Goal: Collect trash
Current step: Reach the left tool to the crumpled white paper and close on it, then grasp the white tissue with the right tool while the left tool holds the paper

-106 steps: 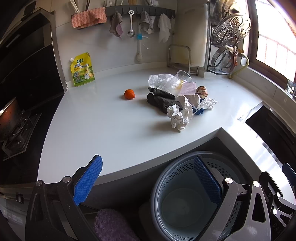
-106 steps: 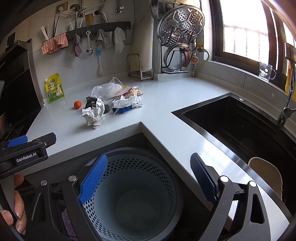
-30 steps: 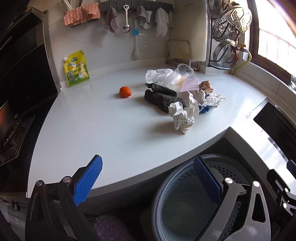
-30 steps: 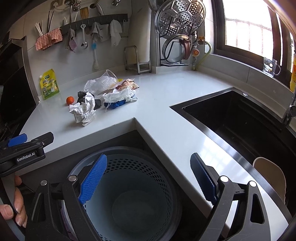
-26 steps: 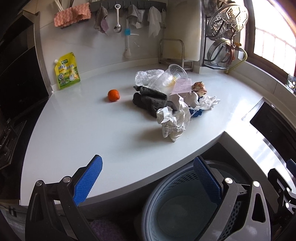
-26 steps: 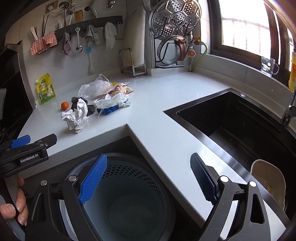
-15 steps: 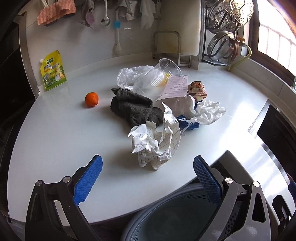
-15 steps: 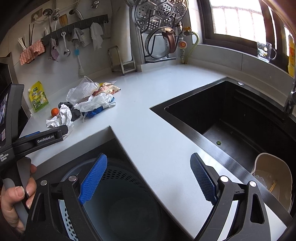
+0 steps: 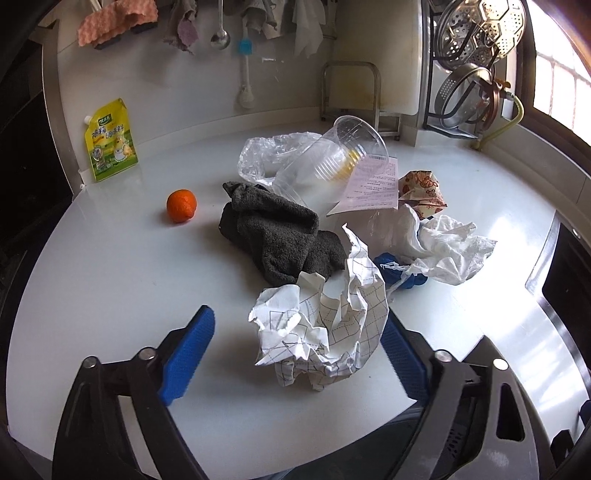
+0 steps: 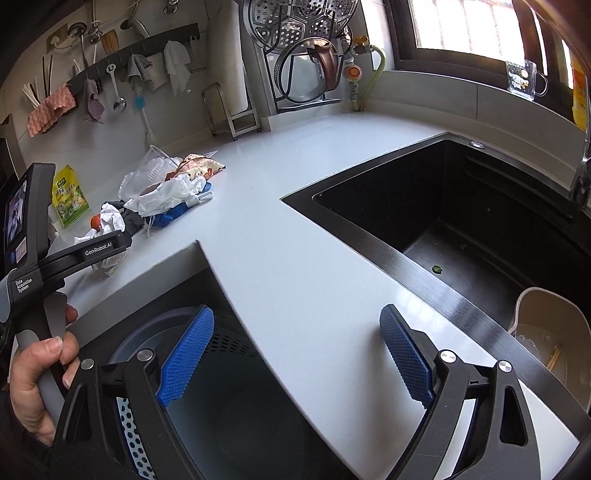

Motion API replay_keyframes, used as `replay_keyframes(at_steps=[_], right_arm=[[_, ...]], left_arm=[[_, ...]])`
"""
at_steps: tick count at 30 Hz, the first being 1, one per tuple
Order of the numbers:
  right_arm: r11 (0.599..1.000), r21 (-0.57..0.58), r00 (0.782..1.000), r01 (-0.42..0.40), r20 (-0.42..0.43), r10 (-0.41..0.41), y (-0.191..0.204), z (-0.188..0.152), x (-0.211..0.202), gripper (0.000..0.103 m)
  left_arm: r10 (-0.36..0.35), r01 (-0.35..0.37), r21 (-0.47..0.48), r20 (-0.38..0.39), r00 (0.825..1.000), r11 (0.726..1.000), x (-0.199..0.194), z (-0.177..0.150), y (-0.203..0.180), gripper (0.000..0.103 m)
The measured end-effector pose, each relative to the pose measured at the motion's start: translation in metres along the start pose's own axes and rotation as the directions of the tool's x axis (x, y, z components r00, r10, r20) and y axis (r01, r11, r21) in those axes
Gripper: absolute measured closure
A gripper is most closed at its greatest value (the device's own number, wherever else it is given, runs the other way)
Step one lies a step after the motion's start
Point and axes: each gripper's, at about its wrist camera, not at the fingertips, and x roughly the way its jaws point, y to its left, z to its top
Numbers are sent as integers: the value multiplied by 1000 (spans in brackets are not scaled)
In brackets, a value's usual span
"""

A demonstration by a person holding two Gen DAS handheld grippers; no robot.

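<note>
A pile of trash lies on the white counter point(image 9: 110, 288): a crumpled checked paper point(image 9: 325, 328), a dark grey cloth point(image 9: 280, 236), a clear plastic cup point(image 9: 332, 162), a plastic bag point(image 9: 273, 155), a receipt point(image 9: 373, 184), white tissue point(image 9: 447, 243), a patterned wrapper point(image 9: 424, 192). My left gripper point(image 9: 295, 350) is open, its pads on either side of the crumpled paper, not touching. My right gripper point(image 10: 295, 350) is open and empty above the blue perforated bin point(image 10: 236, 413) below the counter edge. The pile also shows in the right wrist view point(image 10: 162, 199).
An orange fruit point(image 9: 181, 205) sits left of the cloth. A yellow-green pouch point(image 9: 109, 140) leans on the back wall. A black sink point(image 10: 461, 229) with a beige bowl point(image 10: 550, 332) lies right. A dish rack point(image 9: 476, 74) and hanging utensils point(image 9: 221, 33) line the back.
My left gripper has moved forward over the counter, up to the crumpled paper, which now lies between its open pads. The right gripper has shifted right, staying over the bin.
</note>
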Motion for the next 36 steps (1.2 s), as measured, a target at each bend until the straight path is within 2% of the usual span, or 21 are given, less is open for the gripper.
replay_keyframes(at_steps=[5, 6, 7, 12, 17, 21, 27, 36], right_arm=[[1000, -15, 1000, -3, 1, 3, 4, 0, 0, 16], [1000, -19, 1000, 0, 1, 0, 5, 1, 1, 16], [1000, -23, 1000, 3, 1, -3, 6, 1, 1, 16], [999, -47, 1000, -4, 4, 4, 14, 5, 2, 16], [996, -83, 1000, -17, 9, 18, 29, 20, 6, 16], [994, -92, 998, -61, 14, 63, 44, 42, 13, 16], [990, -114, 996, -85, 28, 88, 72, 81, 31, 16], [988, -109, 993, -108, -61, 101, 101, 121, 90, 16]], left_arm=[[-46, 46, 1, -28, 999, 999, 10, 0, 4, 50], [-48, 48, 4, -28, 998, 999, 9, 0, 4, 60], [-53, 53, 7, -30, 998, 999, 9, 0, 5, 63], [-68, 68, 15, -16, 998, 998, -1, -2, 13, 66], [-53, 52, 60, 21, 998, 997, -19, -4, 21, 66], [-39, 35, 87, 46, 998, 996, -31, -6, 29, 66], [-24, 16, 109, 71, 997, 994, -40, -8, 37, 66], [-34, 28, 105, 62, 997, 994, -38, -10, 45, 66]])
